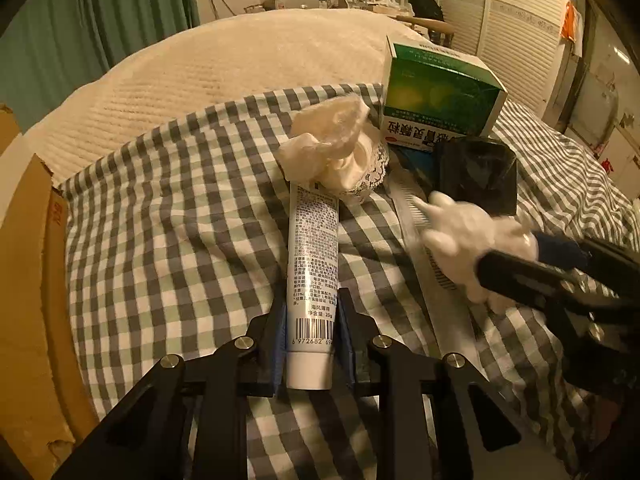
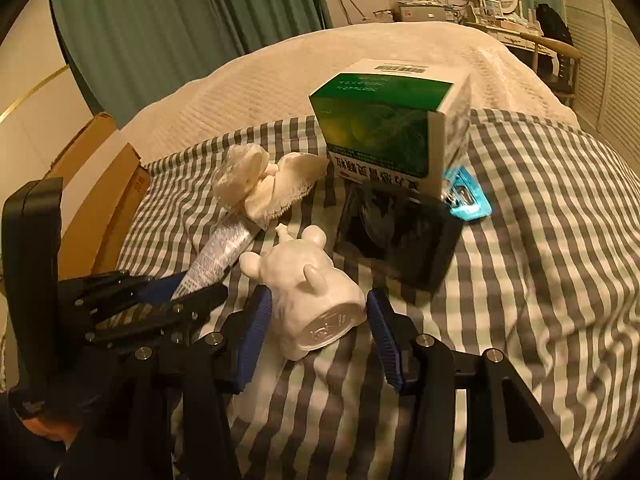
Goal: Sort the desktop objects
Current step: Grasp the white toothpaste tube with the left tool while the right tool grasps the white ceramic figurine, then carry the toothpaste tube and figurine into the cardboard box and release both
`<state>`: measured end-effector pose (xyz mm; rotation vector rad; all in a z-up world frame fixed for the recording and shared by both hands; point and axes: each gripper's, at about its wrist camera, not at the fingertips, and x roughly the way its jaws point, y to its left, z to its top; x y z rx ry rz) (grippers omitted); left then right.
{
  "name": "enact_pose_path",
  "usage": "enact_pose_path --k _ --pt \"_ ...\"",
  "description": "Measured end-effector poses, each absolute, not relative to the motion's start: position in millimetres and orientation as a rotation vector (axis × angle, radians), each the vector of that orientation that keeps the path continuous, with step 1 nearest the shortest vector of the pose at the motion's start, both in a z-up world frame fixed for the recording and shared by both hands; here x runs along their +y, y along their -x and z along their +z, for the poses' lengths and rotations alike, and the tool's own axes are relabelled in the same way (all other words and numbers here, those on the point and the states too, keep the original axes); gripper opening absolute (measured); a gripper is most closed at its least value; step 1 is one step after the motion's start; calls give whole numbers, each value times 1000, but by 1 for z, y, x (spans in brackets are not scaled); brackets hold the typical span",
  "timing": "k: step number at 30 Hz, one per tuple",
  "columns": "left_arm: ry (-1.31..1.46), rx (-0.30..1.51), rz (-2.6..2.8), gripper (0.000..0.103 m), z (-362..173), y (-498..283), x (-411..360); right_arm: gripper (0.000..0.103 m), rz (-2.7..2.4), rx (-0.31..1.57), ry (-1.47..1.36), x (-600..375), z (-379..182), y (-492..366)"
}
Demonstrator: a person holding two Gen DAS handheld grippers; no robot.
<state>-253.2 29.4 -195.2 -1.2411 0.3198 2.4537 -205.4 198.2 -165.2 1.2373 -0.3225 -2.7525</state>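
Left claw (image 1: 311, 334) clamps toothpaste tube (image 1: 313, 264); right claw (image 2: 320, 330) straddles white figurine (image 2: 310, 300), pads apart; blue clip (image 2: 466, 196) only right view.

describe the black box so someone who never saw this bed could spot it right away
On the checked cloth over the bed stands a tall green box. The black box lies at its foot, beside the white figurine. It is the only dark, glossy thing among pale neighbours.
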Motion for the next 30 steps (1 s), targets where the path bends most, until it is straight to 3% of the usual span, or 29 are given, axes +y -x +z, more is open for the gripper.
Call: enact_pose_path --k 15,16,17,22,24,26,30 --pt "1170 111 2525 22 -143 196 -5 47 -2838 -404 -1262 212 -131 133" --pt "1162 98 2523 22 -138 191 -9 29 -2841 -390 -1268 211 -125 127" --pt "1154 90 2526 22 -133 186 -11 17 -2838 -376 -1271 209 -119 122" --pt "1135 42 2516 22 -116 166 -22 14 -2833 -323 -1343 204 -100 98" --pt "1153 14 2510 22 -119 164 -24 26 -2827 -359 -1349 205 -102 89" --pt "1184 -16 2496 22 -125 162 -26 55 -2851 -374 -1363 205 -106 81" --pt "1238 22 2479 22 -140 165 -17 56 -2832 -397 -1372 196 -121 76"
